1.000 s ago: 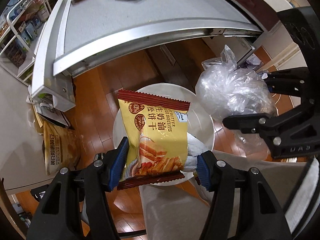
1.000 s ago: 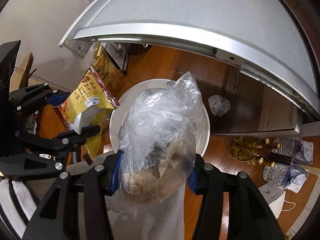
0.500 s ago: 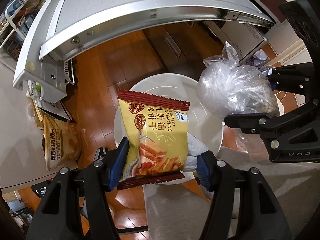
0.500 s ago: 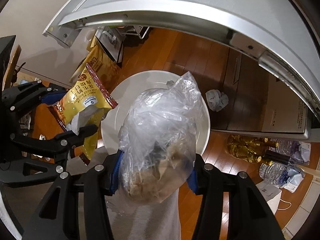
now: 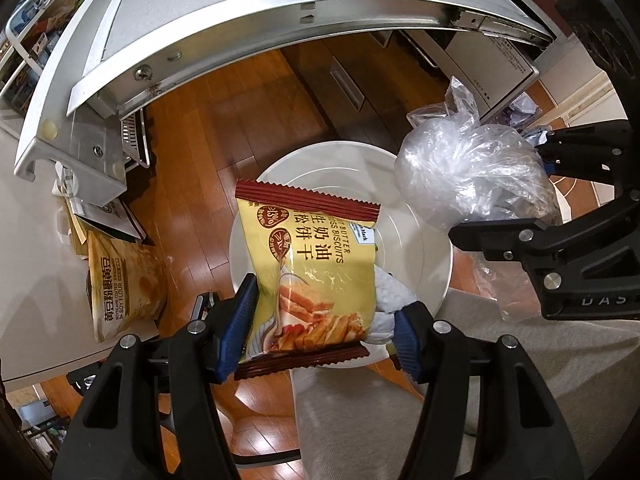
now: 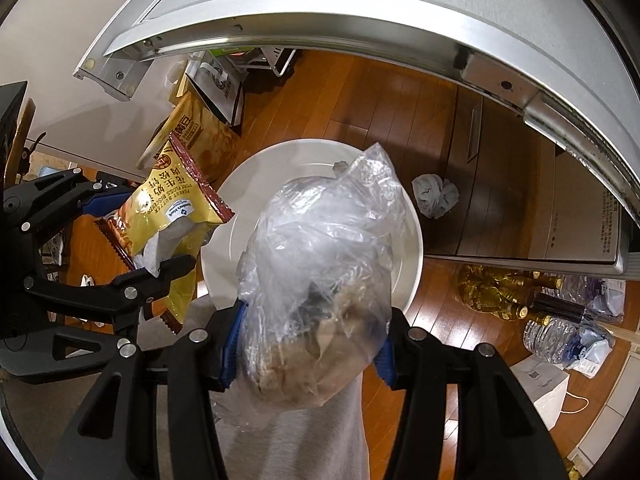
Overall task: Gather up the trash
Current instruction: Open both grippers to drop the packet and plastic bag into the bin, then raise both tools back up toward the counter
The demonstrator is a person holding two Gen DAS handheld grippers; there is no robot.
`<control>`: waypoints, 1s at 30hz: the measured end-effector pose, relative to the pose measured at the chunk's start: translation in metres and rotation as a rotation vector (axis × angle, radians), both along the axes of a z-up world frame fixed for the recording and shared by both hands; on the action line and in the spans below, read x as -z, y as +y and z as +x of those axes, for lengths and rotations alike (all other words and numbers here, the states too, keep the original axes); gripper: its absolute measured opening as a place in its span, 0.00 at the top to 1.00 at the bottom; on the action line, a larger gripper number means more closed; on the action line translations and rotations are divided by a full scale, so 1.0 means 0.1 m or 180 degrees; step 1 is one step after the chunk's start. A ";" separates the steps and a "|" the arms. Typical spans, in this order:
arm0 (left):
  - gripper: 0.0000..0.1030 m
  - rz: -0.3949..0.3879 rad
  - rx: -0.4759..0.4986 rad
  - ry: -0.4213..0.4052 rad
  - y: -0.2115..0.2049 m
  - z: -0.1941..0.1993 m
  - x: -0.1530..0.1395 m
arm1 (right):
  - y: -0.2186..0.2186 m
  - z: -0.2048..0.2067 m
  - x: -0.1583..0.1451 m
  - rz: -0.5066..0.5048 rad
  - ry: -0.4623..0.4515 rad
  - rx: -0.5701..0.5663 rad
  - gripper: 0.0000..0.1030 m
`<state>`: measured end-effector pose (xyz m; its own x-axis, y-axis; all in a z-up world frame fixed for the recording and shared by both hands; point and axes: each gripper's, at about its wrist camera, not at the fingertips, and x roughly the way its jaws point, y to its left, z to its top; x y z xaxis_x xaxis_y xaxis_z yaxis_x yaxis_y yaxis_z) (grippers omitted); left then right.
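My left gripper [image 5: 322, 328] is shut on a yellow biscuit wrapper [image 5: 312, 256] with dark red ends; a crumpled white tissue [image 5: 390, 292] is pinched in with it. My right gripper [image 6: 309, 348] is shut on a clear plastic bag [image 6: 320, 264] with brownish scraps inside. Both hang above a white round container [image 5: 332, 168] on the wooden floor. In the right wrist view the left gripper [image 6: 140, 232] and its wrapper [image 6: 176, 216] are at the left, over the container's [image 6: 288, 160] edge. In the left wrist view the right gripper [image 5: 516, 192] and bag [image 5: 468, 172] are at the right.
A metal-edged table [image 5: 240, 20] overhangs the top of both views. On the floor lie a yellow snack bag [image 5: 124, 280], a crumpled grey wad [image 6: 435, 200], bottles [image 6: 500, 300] and a white box [image 6: 540, 384]. A person's grey trouser leg [image 5: 460, 400] is just below the grippers.
The table edge has slid toward the top of both views and the items on the tabletop have left the picture. Both grips are unchanged.
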<state>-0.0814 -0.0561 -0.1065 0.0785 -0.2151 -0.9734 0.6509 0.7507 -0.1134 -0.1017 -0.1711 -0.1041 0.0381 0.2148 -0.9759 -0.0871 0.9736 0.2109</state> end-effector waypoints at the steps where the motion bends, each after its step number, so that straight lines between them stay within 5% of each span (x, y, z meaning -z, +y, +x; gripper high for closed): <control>1: 0.40 0.0001 0.0002 -0.0001 0.00 0.00 0.00 | -0.01 0.00 0.00 0.0003 0.0004 0.0003 0.51; 11: 0.31 -0.0039 -0.0029 -0.0005 0.01 0.03 -0.04 | -0.06 0.04 0.00 0.0046 0.0039 0.0083 0.38; 14: 0.08 -0.0071 -0.0042 -0.0099 0.02 0.03 -0.08 | -0.10 0.05 0.00 0.0086 0.0039 0.0132 0.28; 22: 0.08 -0.0133 -0.0088 -0.0075 0.09 0.05 -0.10 | -0.22 0.00 -0.13 0.0161 -0.0007 0.0242 0.16; 30: 0.08 -0.0227 -0.0236 -0.0217 0.24 0.02 -0.37 | -0.36 -0.08 -0.71 0.0074 -0.0415 0.0292 0.13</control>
